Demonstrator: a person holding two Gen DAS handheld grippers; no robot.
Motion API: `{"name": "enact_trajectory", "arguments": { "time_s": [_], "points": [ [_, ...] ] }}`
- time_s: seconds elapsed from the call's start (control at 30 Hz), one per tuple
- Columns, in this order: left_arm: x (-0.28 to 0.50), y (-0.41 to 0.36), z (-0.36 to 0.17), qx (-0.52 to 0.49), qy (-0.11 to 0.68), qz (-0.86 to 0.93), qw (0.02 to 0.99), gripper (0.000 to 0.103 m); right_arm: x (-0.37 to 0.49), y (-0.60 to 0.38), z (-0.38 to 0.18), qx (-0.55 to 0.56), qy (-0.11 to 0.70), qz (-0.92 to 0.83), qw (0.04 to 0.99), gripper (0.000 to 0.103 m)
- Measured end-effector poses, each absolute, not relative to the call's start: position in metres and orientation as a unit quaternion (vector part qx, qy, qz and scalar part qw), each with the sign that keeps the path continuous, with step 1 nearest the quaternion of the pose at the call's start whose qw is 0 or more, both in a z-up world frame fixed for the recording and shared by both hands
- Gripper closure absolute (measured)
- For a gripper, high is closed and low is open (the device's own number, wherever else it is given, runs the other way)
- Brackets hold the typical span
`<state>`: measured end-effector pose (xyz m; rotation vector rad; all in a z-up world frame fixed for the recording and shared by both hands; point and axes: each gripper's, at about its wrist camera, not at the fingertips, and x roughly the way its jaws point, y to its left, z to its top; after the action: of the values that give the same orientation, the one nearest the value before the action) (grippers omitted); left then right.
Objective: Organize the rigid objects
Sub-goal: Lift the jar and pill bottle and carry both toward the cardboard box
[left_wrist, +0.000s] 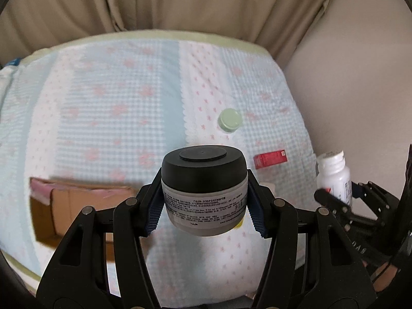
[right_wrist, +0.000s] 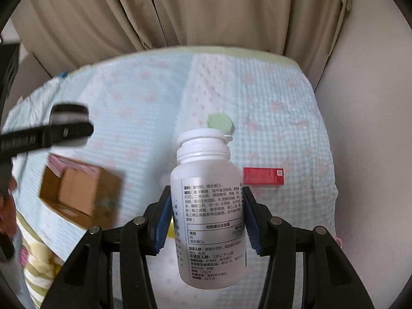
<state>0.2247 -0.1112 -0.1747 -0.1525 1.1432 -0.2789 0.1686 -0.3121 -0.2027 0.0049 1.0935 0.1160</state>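
Left gripper (left_wrist: 204,203) raised above the bed and pitched steeply downward, black linkages splayed toward the near edge of its view. Clamped between its blue ribbed pads (left_wrist: 154,211): a squat grey jar with a black domed lid (left_wrist: 204,193), upright, lid toward the far side, pads pressing the printed label band on left and right, jar base hanging free over the cloth.

Right gripper (right_wrist: 206,216) likewise lifted and tipped down. Closed on a tall white plastic bottle with a threaded open neck (right_wrist: 207,206), blue pads (right_wrist: 162,221) gripping the labelled body about midway, neck pointing far, base projecting toward the near side past the pads. Same bottle visible at the right edge of the left view (left_wrist: 334,177), held aloft beside the jar.

Below both, a pale blue and white checked quilt with pink flowers (left_wrist: 116,103). On it, far of the jar and bottle, a small round container with a light green cap (left_wrist: 229,121); to its right and nearer, a small red rectangular box (left_wrist: 270,159) lying flat. At the left, an open brown cardboard box (left_wrist: 77,211) with pink edging, blurred. Beige curtain (left_wrist: 180,0) hanging beyond the far edge of the bed.
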Motion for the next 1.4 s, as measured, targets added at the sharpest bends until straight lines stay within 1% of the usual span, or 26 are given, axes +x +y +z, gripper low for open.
{"name": "enact_trajectory", "arguments": {
  "time_s": [0.13, 0.3, 0.57, 0.73, 1.0, 1.23, 1.4],
  "points": [
    [0.201, -0.071, -0.156, -0.082, 0.525, -0.129, 0.837, 0.05, 0.156, -0.277, -0.169, 0.005, 0.503, 0.058, 0.862, 0.056],
    [0.178, -0.01, -0.138, -0.076, 0.513, -0.13, 0.845, 0.05, 0.141, -0.22, -0.146, 0.013, 0.486, 0.074, 0.871, 0.056],
    [0.162, 0.098, -0.139, -0.063, 0.519, -0.145, 0.84, 0.05, 0.134, -0.12, -0.134, 0.043, 0.477, 0.058, 0.876, 0.056],
    [0.167, 0.153, -0.156, -0.053, 0.533, -0.15, 0.831, 0.05, 0.138, -0.061, -0.141, 0.069, 0.484, 0.05, 0.871, 0.056],
    [0.184, 0.202, -0.208, -0.045, 0.569, -0.143, 0.809, 0.05, 0.153, 0.011, -0.18, 0.079, 0.526, 0.039, 0.846, 0.056],
    [0.199, 0.21, -0.27, -0.039, 0.608, -0.127, 0.783, 0.05, 0.179, 0.04, -0.241, 0.064, 0.576, 0.041, 0.814, 0.056],
    [0.209, 0.206, -0.325, -0.025, 0.641, -0.119, 0.758, 0.05, 0.194, 0.047, -0.289, 0.057, 0.609, 0.044, 0.79, 0.056]
  ]
}}
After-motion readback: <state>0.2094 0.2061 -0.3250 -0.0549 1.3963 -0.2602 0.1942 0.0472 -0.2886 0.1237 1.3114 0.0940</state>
